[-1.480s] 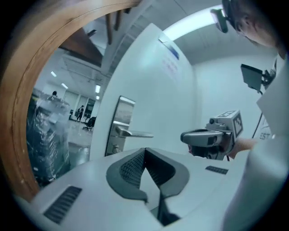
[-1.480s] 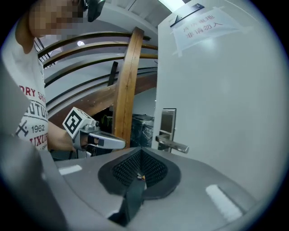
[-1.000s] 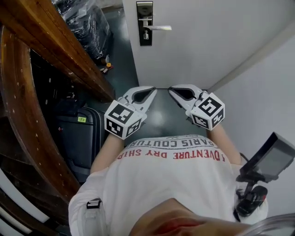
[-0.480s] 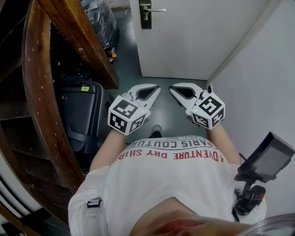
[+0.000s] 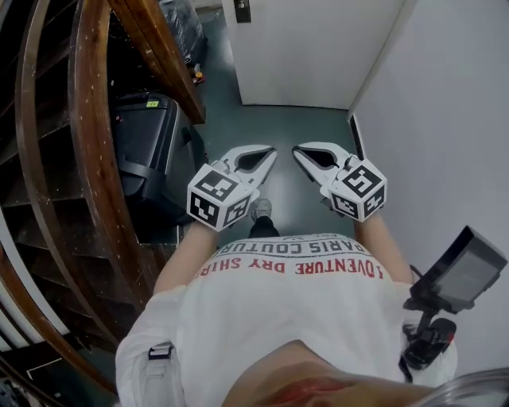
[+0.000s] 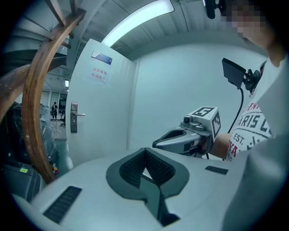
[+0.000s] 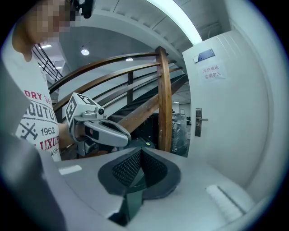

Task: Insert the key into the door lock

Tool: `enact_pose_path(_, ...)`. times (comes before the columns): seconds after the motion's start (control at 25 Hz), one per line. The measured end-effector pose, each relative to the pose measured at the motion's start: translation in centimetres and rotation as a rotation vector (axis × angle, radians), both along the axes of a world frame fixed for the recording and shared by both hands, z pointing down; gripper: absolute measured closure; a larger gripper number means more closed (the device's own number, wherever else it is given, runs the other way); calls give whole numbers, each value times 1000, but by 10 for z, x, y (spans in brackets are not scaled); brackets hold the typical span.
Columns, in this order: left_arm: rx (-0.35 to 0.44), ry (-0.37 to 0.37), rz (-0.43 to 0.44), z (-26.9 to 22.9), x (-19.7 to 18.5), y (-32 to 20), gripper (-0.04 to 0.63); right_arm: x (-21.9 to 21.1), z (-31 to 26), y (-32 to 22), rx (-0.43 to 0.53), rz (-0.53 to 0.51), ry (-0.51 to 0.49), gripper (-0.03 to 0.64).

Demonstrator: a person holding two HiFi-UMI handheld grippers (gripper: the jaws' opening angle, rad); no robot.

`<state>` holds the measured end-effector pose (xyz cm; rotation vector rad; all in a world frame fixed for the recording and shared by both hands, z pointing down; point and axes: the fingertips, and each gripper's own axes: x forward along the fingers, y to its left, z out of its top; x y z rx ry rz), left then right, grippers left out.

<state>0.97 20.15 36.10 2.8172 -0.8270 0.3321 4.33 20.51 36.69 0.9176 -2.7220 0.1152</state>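
Currently I note left gripper and right gripper jaws pinched together, empty; door lock cut off at top edge; black suitcase and wooden banister crowd upper left

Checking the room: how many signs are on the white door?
2. A small dark plate sits high on the door; a white paper notice with red print is just below it. None seems hidden.

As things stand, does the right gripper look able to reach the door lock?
Probably not yet. The right gripper is held near the person's chest, while the door lock sits well ahead on the door. The floor between looks free, so stepping closer should do it.
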Motion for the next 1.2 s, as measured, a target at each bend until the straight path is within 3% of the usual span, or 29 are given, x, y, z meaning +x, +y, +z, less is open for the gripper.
enact_pose_path(0.44,49,-2,-60,-24,-10,91,594,-10,-32,90,61,-37,-3,615)
enact_pose_path(1.2,58,-23,-68,-30,-4,102,594,-4,-41,101,88,-42,12,615)
